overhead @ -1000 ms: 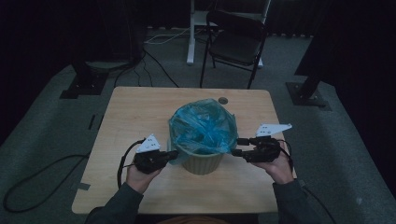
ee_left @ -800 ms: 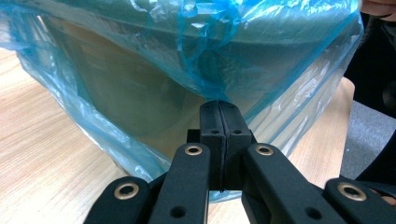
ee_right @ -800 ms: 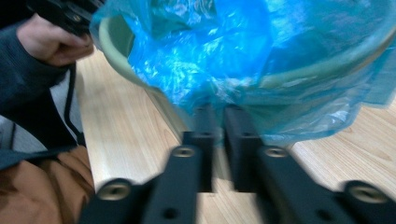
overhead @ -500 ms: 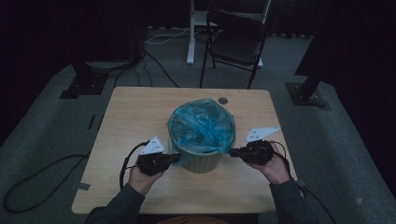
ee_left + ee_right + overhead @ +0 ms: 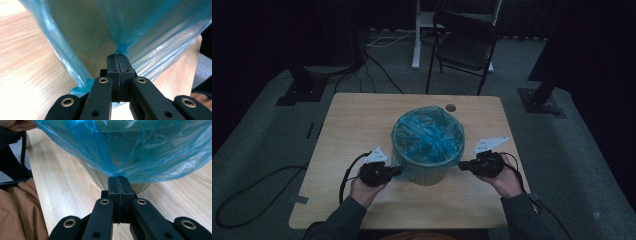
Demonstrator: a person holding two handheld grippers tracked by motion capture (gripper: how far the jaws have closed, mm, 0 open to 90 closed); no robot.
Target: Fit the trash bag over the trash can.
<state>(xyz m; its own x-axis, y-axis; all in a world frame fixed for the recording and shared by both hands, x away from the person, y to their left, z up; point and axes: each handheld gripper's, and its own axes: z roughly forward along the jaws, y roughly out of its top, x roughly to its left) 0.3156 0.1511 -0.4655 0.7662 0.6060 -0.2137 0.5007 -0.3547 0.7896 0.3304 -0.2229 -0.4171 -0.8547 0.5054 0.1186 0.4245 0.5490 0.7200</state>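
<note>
We have the left gripper (image 5: 398, 170) and right gripper (image 5: 462, 165) each pinched tight on the blue bag liner (image 5: 428, 136) hem, at left and right of the bin (image 5: 426, 175) mid-table (image 5: 362, 125), probably to pull it down snug over the rim.

Translucent blue bag (image 5: 428, 135) draped over upright beige bin (image 5: 424, 175), mid-table, edges pinched both sides.
</note>
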